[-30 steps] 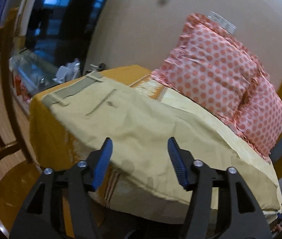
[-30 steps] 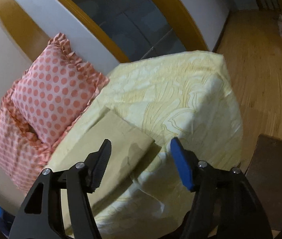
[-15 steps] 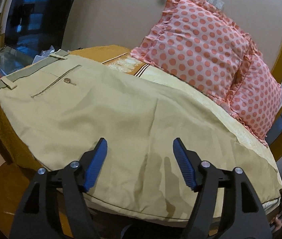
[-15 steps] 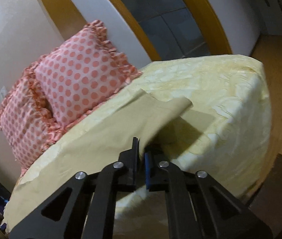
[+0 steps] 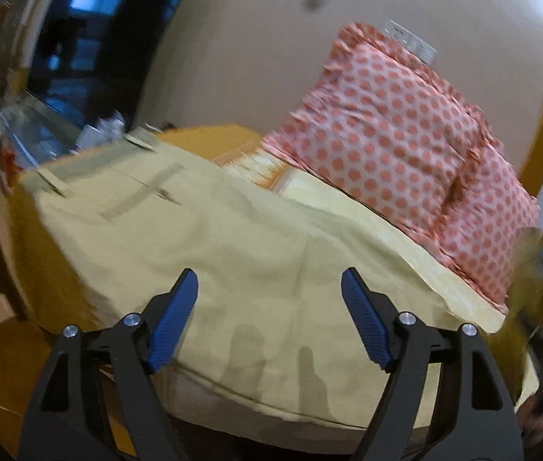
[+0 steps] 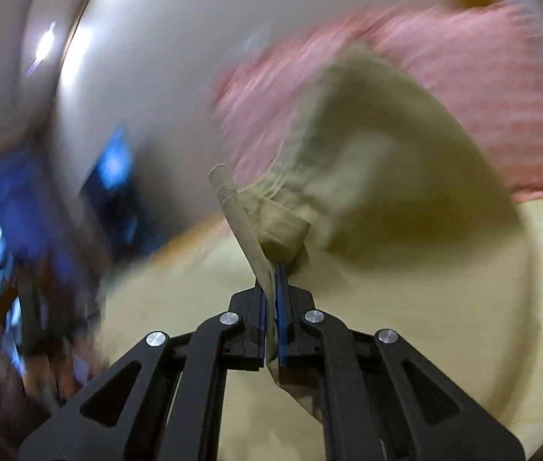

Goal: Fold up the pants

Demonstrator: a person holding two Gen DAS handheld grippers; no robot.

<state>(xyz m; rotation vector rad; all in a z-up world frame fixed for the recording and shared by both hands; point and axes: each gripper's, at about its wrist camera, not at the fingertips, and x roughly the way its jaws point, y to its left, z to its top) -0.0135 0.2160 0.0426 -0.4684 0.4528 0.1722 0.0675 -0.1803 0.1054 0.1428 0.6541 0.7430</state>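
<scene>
- My right gripper (image 6: 270, 280) is clamped on the hem end of the pants (image 5: 240, 253), lifted off the bed (image 5: 417, 246); the view is blurred.
- My left gripper (image 5: 269, 307) hangs with its 2 jaws wide apart, empty, over the near edge.
- The pants run lengthwise from the waistband (image 5: 91, 159), ahead-left of the left jaws, out to the right.
- I judge the hem must travel toward the waistband.
</scene>
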